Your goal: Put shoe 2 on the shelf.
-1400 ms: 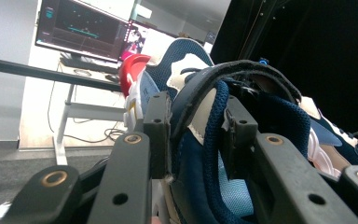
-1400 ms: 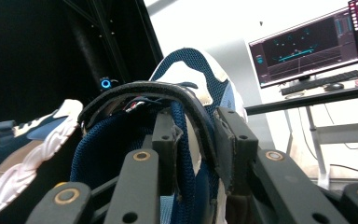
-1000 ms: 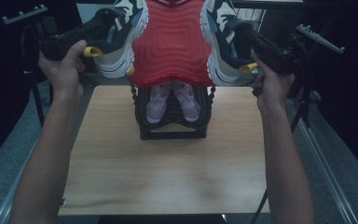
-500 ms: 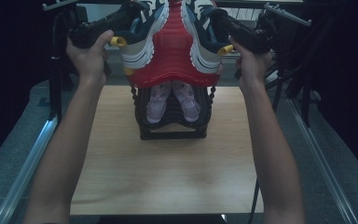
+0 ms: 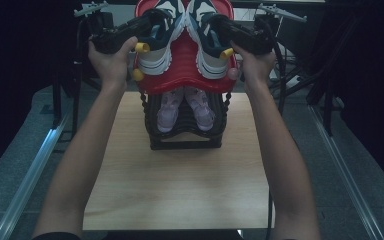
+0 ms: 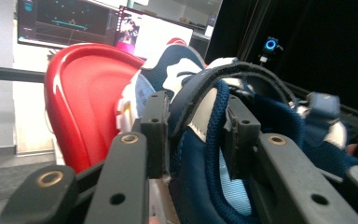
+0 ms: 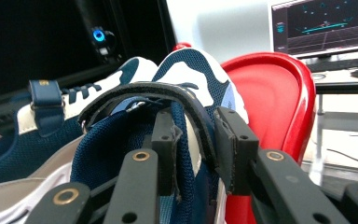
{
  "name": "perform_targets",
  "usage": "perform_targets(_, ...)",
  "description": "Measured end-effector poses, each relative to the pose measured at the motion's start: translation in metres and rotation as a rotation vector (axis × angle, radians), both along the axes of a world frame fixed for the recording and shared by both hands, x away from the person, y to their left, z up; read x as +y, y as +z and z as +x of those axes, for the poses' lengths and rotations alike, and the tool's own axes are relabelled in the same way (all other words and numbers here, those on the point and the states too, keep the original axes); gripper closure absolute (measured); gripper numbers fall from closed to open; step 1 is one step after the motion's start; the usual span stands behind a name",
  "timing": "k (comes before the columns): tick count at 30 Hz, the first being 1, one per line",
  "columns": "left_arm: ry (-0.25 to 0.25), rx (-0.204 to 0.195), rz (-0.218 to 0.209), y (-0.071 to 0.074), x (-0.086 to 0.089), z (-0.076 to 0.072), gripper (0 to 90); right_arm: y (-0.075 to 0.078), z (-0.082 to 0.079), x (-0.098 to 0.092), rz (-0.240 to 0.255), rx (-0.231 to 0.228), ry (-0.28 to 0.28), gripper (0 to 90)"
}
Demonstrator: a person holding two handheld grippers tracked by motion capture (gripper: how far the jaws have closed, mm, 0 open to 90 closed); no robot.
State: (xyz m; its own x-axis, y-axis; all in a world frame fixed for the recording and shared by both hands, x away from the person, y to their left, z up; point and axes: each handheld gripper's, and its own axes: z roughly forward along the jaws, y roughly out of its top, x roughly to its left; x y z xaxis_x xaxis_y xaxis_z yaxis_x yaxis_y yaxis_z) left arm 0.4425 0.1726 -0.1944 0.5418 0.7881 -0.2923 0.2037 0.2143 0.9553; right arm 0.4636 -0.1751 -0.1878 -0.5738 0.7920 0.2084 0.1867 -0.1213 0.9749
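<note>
Gripping a navy sneaker each, left tool (image 5: 147,25) clamps the left sneaker (image 5: 158,37) collar, jaws just easing wider, right tool (image 5: 219,25) pinches the right sneaker (image 5: 206,40), both on the red shelf (image 5: 185,75).

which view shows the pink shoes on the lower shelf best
The high view: the pink shoes sit side by side, toes forward, on the black rack under the red tray. Both gripper views look along the tongs at navy sneakers and the red tray, giving nothing of the pink pair.
</note>
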Motion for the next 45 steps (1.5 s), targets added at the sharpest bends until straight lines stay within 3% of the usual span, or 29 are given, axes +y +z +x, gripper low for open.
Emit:
perform_targets(4, -0.006, -0.012, 0.027, -0.002, -0.006, -0.001, 62.3, -0.002, 0.000, 0.007, -0.067, -0.012, -0.011, 68.8)
perform_targets(9, -0.014, -0.012, 0.025, -0.006, -0.013, 0.001, 61.1, -0.005, 0.001, 0.012, -0.099, -0.002, -0.019, 67.4)
perform_targets(14, -0.019, 0.009, 0.036, -0.011, -0.015, 0.000, 62.4, -0.007, 0.002, 0.011, -0.084, -0.010, -0.023, 67.7)
perform_targets(22, -0.006, -0.008, 0.069, -0.020, -0.010, -0.002, 61.5, -0.010, 0.000, 0.010, -0.067, -0.026, -0.011, 65.3)
perform_targets(25, -0.014, -0.005, 0.066, -0.021, -0.008, -0.003, 57.9, -0.011, 0.000, 0.008, -0.032, -0.020, 0.014, 58.0)
perform_targets(30, -0.017, -0.001, 0.041, -0.020, -0.004, -0.005, 49.2, -0.010, -0.001, 0.006, -0.018, -0.014, 0.027, 50.9)
perform_targets(40, -0.028, 0.000, 0.054, -0.019, -0.004, -0.008, 48.1, -0.009, -0.005, 0.004, -0.016, -0.003, 0.031, 44.6)
perform_targets(45, -0.047, -0.005, 0.042, -0.017, -0.002, -0.011, 45.0, -0.007, -0.005, 0.005, -0.019, 0.008, 0.053, 34.5)
